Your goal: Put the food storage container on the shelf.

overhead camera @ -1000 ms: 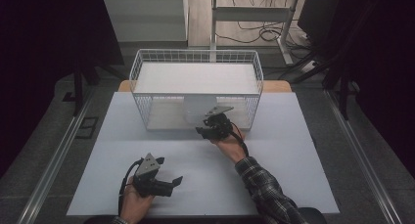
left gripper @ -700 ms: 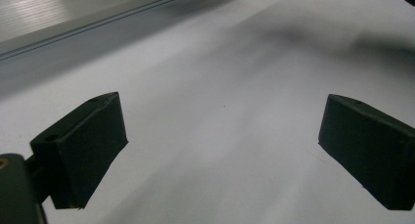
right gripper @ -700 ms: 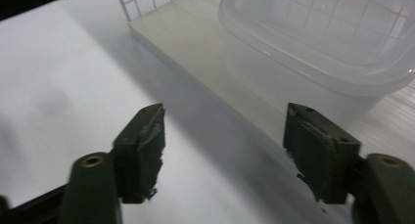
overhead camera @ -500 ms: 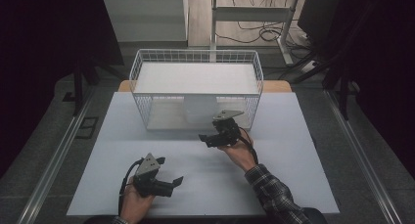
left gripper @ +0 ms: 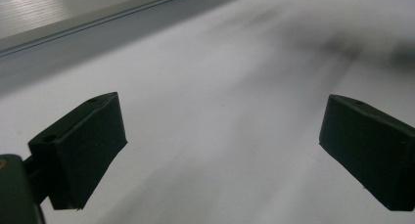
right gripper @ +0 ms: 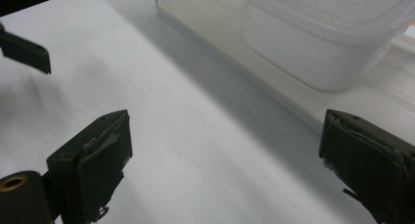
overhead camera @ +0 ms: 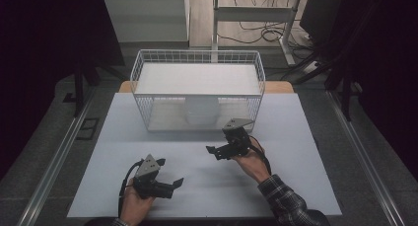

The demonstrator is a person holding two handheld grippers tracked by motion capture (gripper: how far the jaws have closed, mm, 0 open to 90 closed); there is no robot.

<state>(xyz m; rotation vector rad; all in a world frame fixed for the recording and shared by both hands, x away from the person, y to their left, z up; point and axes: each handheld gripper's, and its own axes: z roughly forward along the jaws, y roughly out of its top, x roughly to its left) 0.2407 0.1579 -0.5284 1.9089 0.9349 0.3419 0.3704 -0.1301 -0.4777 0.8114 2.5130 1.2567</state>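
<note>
A white wire basket stands at the back of the white table, with a flat white top and an open lower level. A translucent plastic container sits in that lower level at the front, and its wall looms in the right gripper view. My right gripper is open and empty, a little in front of the container, jaws pointing left. In its own view the right gripper has wide-spread jaws over bare table. My left gripper rests open at the front left, and the left gripper holds nothing.
The basket's base board edges the table just ahead of the right gripper. One tip of the left gripper appears far left in the right gripper view. Dark floor and cables lie beyond the table.
My right gripper has drawn back from the basket's front toward the person and slightly right, still open. The left gripper has stayed put.
</note>
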